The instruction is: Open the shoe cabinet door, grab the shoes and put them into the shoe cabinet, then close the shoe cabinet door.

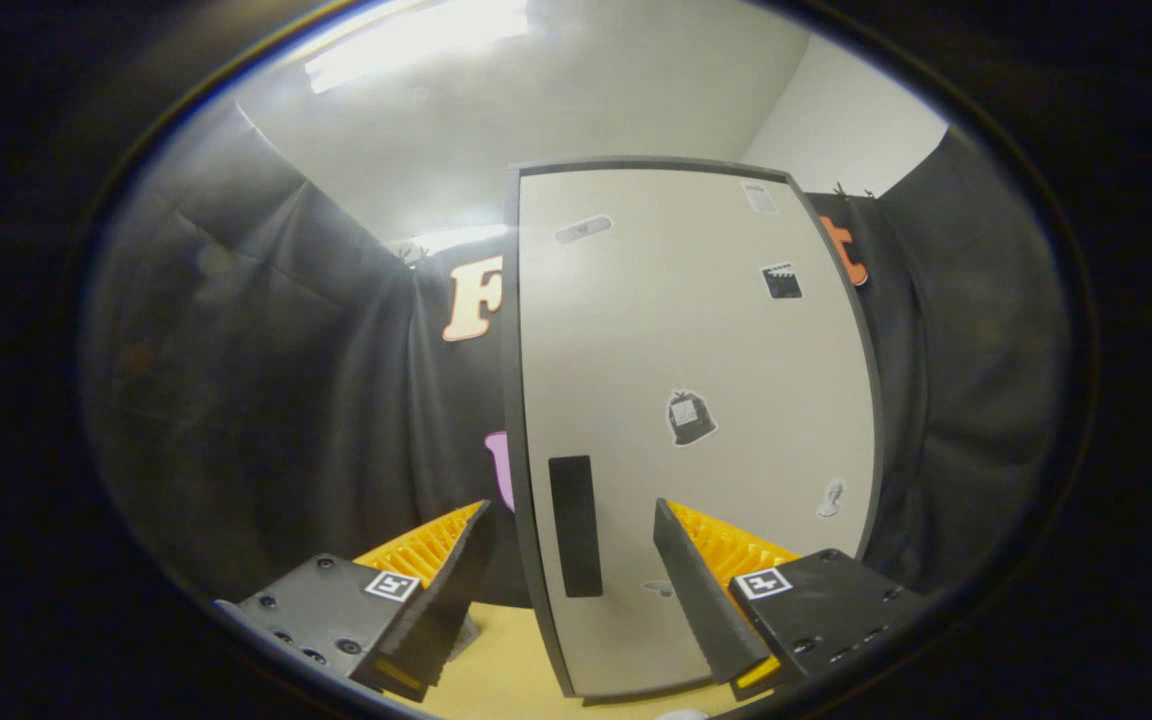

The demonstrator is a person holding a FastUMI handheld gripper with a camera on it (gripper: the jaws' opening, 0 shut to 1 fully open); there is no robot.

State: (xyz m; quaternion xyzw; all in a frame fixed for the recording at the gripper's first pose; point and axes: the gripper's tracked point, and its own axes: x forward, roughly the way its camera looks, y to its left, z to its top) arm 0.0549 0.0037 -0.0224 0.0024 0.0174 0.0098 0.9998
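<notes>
Pale floor (496, 660) | my gripper (572, 520) spread wide, empty | door (696, 400) closed ahead | centre fingers on handle (575, 525), pinch squarely.

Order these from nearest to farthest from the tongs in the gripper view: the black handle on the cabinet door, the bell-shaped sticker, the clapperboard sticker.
The tongs are open.
1. Black handle: between the fingers, low on the door.
2. Bell-shaped sticker: higher, mid-door.
3. Clapperboard sticker: farthest, near the door's top.
</notes>
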